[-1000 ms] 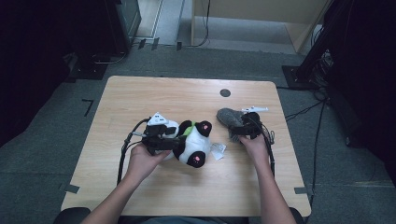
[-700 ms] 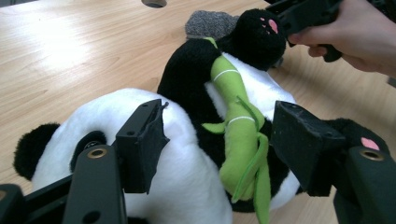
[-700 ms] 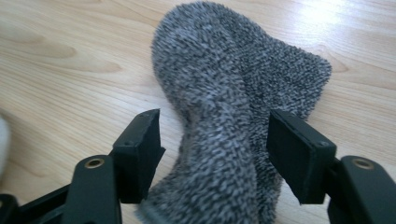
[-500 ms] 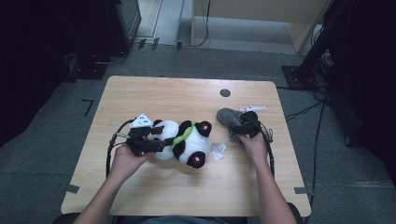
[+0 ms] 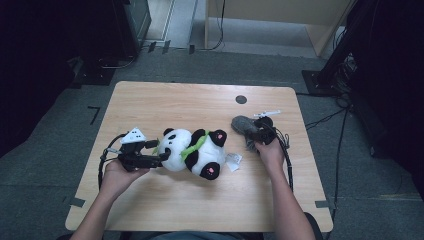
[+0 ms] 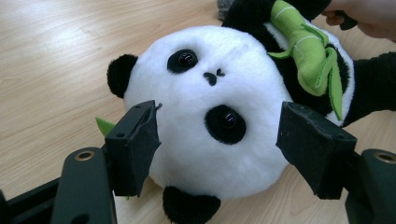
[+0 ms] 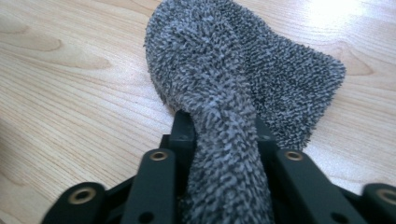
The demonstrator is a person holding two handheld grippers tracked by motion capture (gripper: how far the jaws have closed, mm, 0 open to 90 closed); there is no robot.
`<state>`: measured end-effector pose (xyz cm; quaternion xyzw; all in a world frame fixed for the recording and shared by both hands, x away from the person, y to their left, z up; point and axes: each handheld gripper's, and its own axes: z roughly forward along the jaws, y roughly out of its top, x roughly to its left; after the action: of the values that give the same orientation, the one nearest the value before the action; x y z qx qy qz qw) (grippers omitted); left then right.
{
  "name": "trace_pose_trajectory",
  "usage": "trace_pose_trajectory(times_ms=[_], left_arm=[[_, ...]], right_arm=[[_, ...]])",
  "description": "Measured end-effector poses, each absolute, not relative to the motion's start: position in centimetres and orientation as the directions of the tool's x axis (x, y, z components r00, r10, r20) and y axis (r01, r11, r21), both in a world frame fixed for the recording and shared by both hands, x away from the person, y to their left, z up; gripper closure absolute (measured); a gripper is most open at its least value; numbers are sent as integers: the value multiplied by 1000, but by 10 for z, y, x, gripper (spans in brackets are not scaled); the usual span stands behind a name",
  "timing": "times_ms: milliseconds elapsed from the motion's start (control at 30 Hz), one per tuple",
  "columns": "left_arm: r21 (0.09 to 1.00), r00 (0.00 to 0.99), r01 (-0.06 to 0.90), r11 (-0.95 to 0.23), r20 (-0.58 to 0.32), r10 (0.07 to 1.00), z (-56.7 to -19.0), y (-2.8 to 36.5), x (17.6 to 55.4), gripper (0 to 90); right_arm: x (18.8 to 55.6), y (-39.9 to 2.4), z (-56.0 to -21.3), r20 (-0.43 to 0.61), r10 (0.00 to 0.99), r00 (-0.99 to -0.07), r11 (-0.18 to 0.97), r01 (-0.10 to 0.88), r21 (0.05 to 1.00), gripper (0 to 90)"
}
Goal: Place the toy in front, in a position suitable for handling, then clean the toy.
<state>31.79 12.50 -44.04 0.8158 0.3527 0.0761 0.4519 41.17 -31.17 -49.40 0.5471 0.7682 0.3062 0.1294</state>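
Observation:
A plush panda (image 5: pixel 195 150) with a green bamboo piece (image 6: pixel 306 46) lies on its back in the middle of the wooden table (image 5: pixel 200 105), head toward the left. My left gripper (image 5: pixel 161 154) stands open at its head. In the left gripper view the two jaws of the left gripper (image 6: pixel 217 126) straddle the white face (image 6: pixel 210 93) without squeezing it. A grey fuzzy cloth (image 5: pixel 242 123) lies right of the panda. My right gripper (image 5: pixel 259 131) is shut on its near end. The cloth (image 7: pixel 233 70) runs out from between the jaws of the right gripper (image 7: pixel 219 135).
A small black round mark (image 5: pixel 241 99) sits near the table's far edge. A white tag (image 5: pixel 232 160) sticks out from the panda's side. Cables trail from both grippers off the table's sides. Dark equipment stands on the floor around the table.
My left gripper has moved left along the table, and the panda has shifted and stretched out to the left with it. The right gripper and grey cloth have stayed put.

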Motion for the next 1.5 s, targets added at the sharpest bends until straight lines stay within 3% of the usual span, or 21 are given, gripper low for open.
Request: trace_pose_trajectory(times_ms=[267,367,767,900,1100,1267,1433,1500], left_arm=[[770,721,550,-323,-243,649,-451,130,324,289],[767,728,544,-342,-228,647,-454,129,325,289],[794,758,495,-353,-197,622,-462,120,329,247],[771,744,527,-359,-214,632,-466,119,332,164],[790,763,512,-337,-238,602,-475,121,339,122],[763,763,558,-325,-318,563,-489,124,348,0],[784,789,527,-328,-307,532,-493,125,350,0],[774,784,548,-318,-343,517,-497,125,352,0]], right_arm=[[413,-313,-491,177,913,-367,195,774,602,750],[412,-314,-488,224,906,-358,165,788,594,755],[397,-307,-456,237,876,-419,165,724,670,754],[394,-307,-450,235,875,-424,163,714,681,753],[391,-309,-443,232,874,-427,160,703,693,752],[386,-308,-434,238,868,-436,157,694,702,752],[381,-303,-424,236,856,-460,163,673,722,751],[380,-300,-421,232,851,-471,170,665,728,751]])
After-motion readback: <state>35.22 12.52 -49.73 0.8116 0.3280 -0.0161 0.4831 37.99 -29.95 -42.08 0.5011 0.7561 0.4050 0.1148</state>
